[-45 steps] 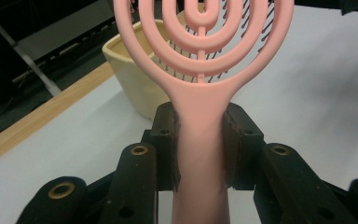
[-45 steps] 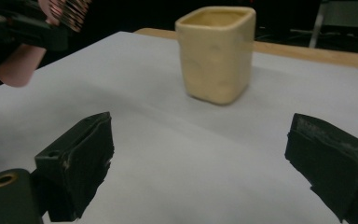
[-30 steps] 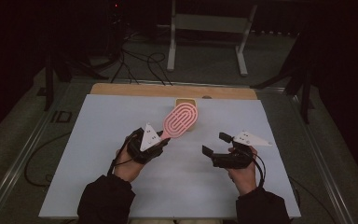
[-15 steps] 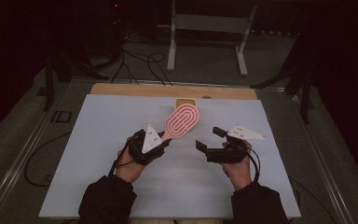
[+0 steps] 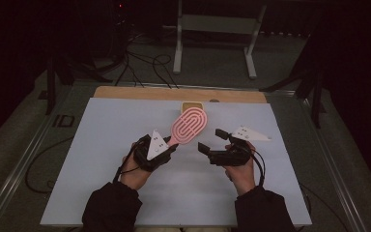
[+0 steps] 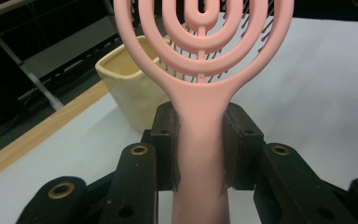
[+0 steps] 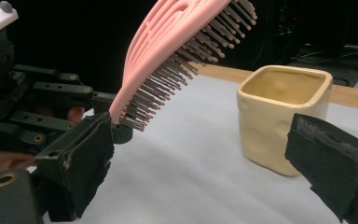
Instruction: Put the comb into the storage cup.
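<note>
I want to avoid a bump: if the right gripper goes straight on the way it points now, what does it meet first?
Probably the pink plastic hairbrush held by the left gripper. The right gripper, jaws open, points toward its bristles; the cream ceramic cup sits farther off, though depth is unclear.

Black sleeves (image 5: pixel 111 209), black grippers with brass-ringed screw holes (image 6: pixel 139 150).

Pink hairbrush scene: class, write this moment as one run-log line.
left gripper: shut on pink hairbrush handle, raised | right gripper: open, empty | cream square cup: upright on table
</note>
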Motion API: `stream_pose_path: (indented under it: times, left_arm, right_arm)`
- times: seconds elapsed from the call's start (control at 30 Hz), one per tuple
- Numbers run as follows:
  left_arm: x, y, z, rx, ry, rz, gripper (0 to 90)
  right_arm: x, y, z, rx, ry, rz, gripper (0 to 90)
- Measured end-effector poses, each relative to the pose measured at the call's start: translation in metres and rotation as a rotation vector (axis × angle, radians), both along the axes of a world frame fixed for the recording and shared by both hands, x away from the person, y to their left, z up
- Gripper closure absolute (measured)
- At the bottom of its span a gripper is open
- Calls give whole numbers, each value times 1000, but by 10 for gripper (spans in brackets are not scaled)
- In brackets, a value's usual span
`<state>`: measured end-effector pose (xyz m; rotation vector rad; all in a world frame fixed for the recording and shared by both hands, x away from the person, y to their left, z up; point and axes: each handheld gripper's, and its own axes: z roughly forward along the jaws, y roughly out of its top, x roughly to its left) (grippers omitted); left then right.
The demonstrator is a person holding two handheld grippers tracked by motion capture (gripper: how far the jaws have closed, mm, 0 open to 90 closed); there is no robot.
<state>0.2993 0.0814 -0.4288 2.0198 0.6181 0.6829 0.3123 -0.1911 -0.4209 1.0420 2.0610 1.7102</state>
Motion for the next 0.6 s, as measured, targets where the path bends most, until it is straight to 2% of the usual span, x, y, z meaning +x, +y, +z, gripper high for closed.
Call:
stream_pose_path:
  times: [0.2, 0.6]
  left_arm:
    - [0, 0, 0, -7, -2, 4, 696]
    - [0, 3, 1, -22, -9, 12, 695]
  right_arm:
    - [2, 4, 2, 20, 2, 4, 76]
    - [5, 16, 8, 23, -9, 24, 76]
